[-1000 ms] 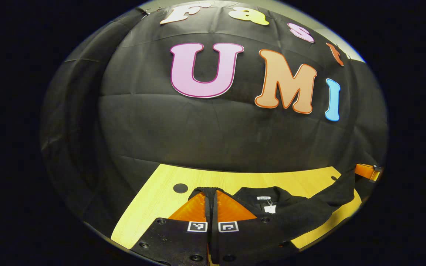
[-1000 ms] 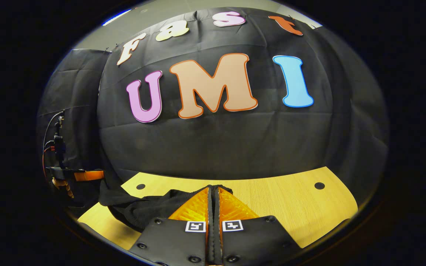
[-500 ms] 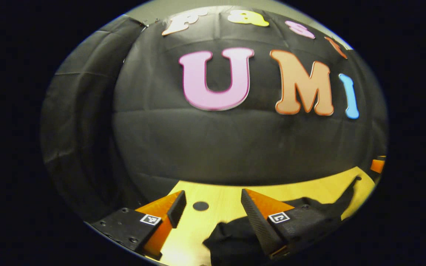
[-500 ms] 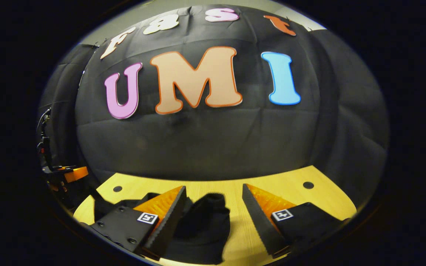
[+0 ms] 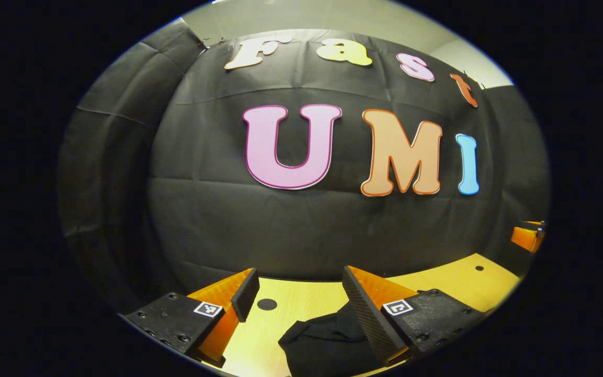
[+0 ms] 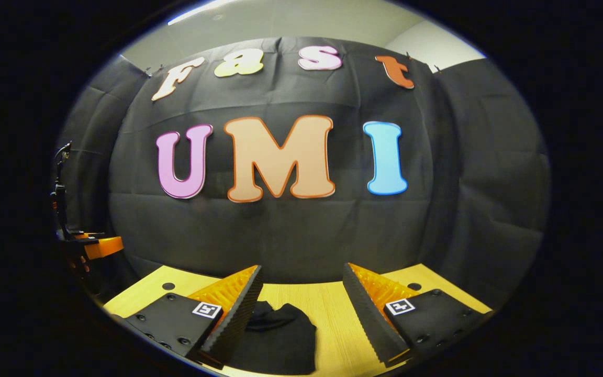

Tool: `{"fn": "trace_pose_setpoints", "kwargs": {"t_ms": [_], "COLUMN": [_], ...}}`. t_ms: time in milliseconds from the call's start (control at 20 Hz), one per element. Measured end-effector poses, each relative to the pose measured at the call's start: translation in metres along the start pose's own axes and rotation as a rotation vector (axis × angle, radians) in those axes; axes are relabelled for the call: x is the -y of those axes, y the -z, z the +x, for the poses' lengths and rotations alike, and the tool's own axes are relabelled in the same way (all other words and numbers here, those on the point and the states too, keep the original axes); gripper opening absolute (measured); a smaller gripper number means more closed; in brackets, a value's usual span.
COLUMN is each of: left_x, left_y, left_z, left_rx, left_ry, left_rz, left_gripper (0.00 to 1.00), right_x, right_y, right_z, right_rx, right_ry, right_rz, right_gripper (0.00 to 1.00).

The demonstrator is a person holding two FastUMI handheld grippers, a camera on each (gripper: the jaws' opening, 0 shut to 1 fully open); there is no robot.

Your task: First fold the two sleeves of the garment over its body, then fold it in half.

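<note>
The black garment (image 5: 327, 343) lies bunched on the wooden table (image 5: 291, 309), low in the left gripper view, partly behind the right-hand finger. My left gripper (image 5: 299, 290) is open above it, with nothing between its fingers. In the right gripper view a folded edge of the same garment (image 6: 275, 340) rests on the table (image 6: 333, 309) just beyond the left-hand finger. My right gripper (image 6: 301, 288) is open too and holds nothing. The other gripper (image 6: 89, 246) shows at the far left edge of that view.
The booth's black cloth wall rises right behind the table. Round holes (image 5: 267, 304) (image 6: 168, 286) mark the tabletop. The other gripper's tip (image 5: 527, 236) shows at the right edge of the left gripper view.
Both grippers were shut on the garment one second ago. They opened, let the cloth drop onto the table, and have since lifted and tilted upward.
</note>
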State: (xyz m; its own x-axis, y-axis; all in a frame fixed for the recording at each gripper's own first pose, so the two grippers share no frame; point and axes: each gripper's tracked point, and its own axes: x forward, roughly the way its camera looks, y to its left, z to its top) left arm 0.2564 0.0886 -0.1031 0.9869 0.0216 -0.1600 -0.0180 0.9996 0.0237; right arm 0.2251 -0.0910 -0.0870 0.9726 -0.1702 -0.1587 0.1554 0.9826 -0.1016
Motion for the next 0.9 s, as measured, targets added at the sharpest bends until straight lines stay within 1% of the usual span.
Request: {"fn": "trace_pose_setpoints", "kwargs": {"t_ms": [50,100,150,200,250,400,550,650,700,900], "left_x": [-0.003,-0.008,-0.010,-0.009,-0.006,0.005,0.017,0.023,0.030,0.038], "left_y": [-0.006,-0.012,-0.020,-0.028,-0.036,-0.047,-0.058,-0.059,-0.068,-0.074], "left_z": [-0.012,-0.026,-0.040,-0.054,-0.070,-0.116,-0.167,-0.198,-0.219,-0.249], "left_rx": [0.012,0.023,0.040,0.058,0.072,0.085,0.114,0.126,0.137,0.161], "left_ry": [-0.016,-0.037,-0.055,-0.063,-0.065,-0.069,-0.058,-0.056,-0.058,-0.050], "left_rz": [-0.008,-0.009,-0.010,-0.007,-0.001,0.016,0.003,-0.005,0.001,0.034], "left_gripper": [0.96,0.94,0.95,0.94,0.92,0.92,0.93,0.92,0.92,0.92], "right_x": [0.001,0.001,0.001,0.001,0.002,0.010,0.012,0.017,0.021,0.029], "right_y": [-0.006,-0.009,-0.011,-0.013,-0.016,-0.015,-0.018,-0.020,-0.019,-0.019], "right_z": [-0.012,-0.023,-0.035,-0.049,-0.062,-0.100,-0.145,-0.176,-0.189,-0.221], "right_rx": [0.021,0.035,0.044,0.051,0.064,0.082,0.106,0.141,0.160,0.177], "right_ry": [-0.009,-0.020,-0.036,-0.049,-0.059,-0.064,-0.082,-0.074,-0.068,-0.064], "right_rz": [-0.020,-0.033,-0.038,-0.039,-0.033,-0.019,0.025,0.042,0.043,0.047], "right_gripper": [0.95,0.98,0.96,0.96,0.98,0.97,0.97,0.97,0.97,0.96]}}
